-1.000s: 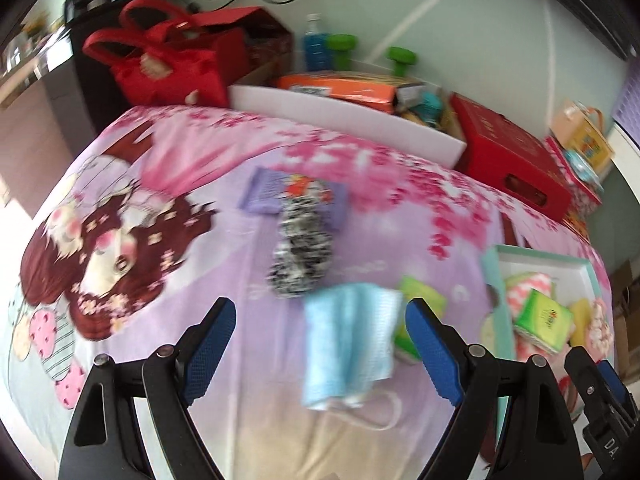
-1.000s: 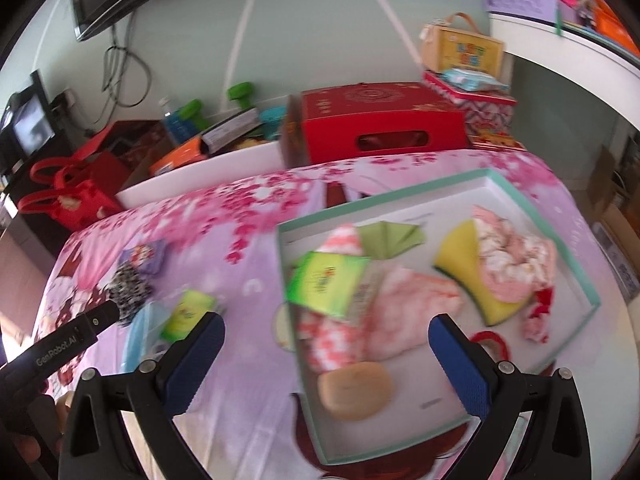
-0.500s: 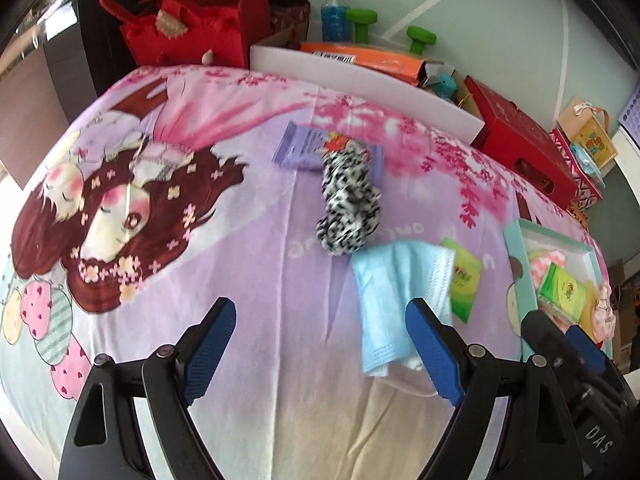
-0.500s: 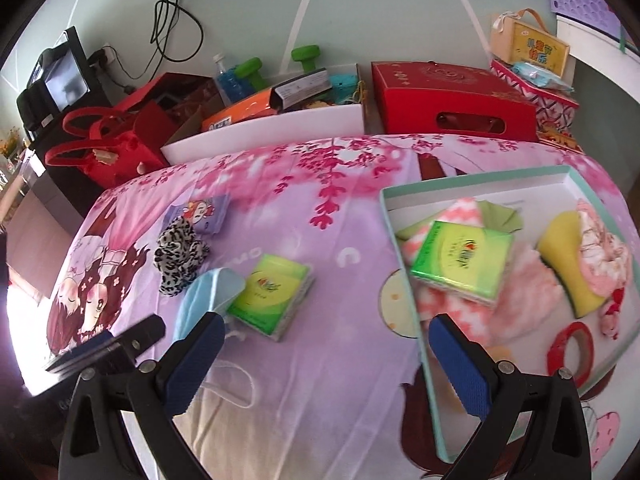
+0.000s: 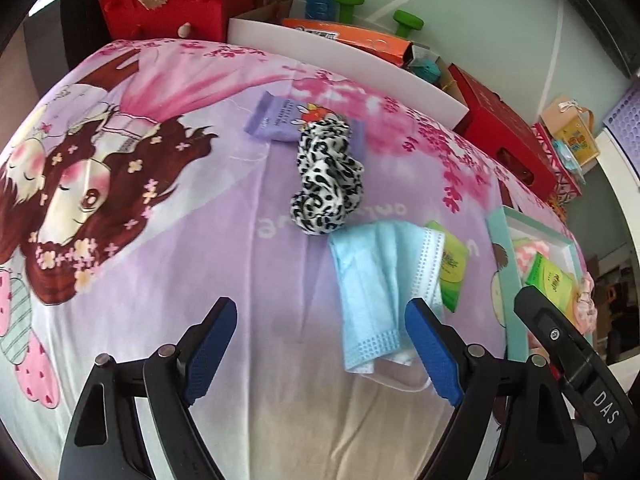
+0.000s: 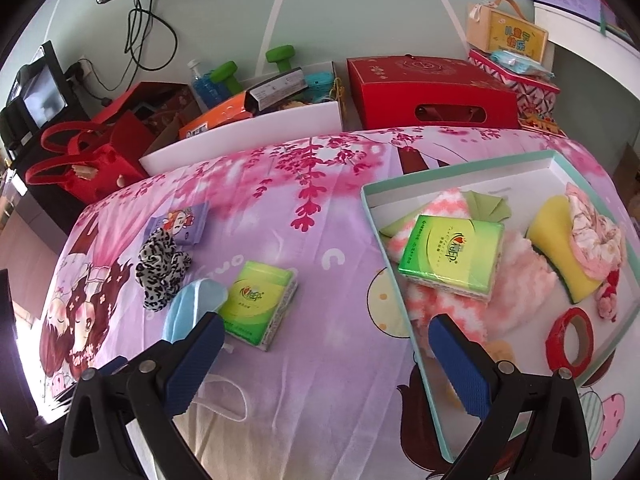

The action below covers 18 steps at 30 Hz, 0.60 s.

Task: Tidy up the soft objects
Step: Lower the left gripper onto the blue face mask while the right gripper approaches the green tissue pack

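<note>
We held the left tool with its blue pads spread wide above the cartoon-printed bedsheet, nothing between them, its right pad overlapping the lower edge of the light blue face mask in the left wrist view; whether it touched the mask we could not tell. The mask lay flat on the sheet, its white ear loop trailing toward us. Just beyond it sat the black-and-white leopard-print scrunchie, resting partly on a purple tissue packet. A green tissue pack lay just beside the mask, partly tucked under its edge. Our right tool was likewise spread and empty, hovering over the sheet between that green pack and the teal-rimmed tray. Inside the tray we saw a second green tissue pack lying on a pink-and-white fuzzy cloth, a yellow sponge with a pink fabric piece on it, and a red tape roll near the tray's near corner.
</note>
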Each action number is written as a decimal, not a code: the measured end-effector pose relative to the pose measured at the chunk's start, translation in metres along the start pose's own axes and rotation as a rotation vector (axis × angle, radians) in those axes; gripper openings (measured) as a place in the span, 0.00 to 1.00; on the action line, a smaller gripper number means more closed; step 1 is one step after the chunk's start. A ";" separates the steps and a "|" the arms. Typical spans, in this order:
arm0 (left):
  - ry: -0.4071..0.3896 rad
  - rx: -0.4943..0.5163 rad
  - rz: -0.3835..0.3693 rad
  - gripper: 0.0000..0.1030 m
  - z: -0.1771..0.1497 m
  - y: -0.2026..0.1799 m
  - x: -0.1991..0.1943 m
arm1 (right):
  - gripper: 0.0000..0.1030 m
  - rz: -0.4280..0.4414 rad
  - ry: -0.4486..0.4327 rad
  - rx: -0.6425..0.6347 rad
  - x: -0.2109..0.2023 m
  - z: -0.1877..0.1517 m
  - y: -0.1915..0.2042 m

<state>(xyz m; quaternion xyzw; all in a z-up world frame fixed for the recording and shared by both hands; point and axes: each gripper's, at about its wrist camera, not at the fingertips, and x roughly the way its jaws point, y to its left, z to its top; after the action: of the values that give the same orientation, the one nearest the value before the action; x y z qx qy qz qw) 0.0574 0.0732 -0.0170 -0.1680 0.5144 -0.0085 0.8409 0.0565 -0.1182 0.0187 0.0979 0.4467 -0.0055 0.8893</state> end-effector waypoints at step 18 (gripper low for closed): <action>0.026 0.037 -0.082 0.21 0.002 -0.019 0.030 | 0.93 -0.009 0.011 0.004 0.010 -0.001 0.001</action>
<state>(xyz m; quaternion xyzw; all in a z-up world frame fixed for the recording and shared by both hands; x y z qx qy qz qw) 0.0766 0.0506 -0.0368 -0.1734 0.5175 -0.0548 0.8362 0.0620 -0.1161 0.0110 0.0980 0.4520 -0.0098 0.8866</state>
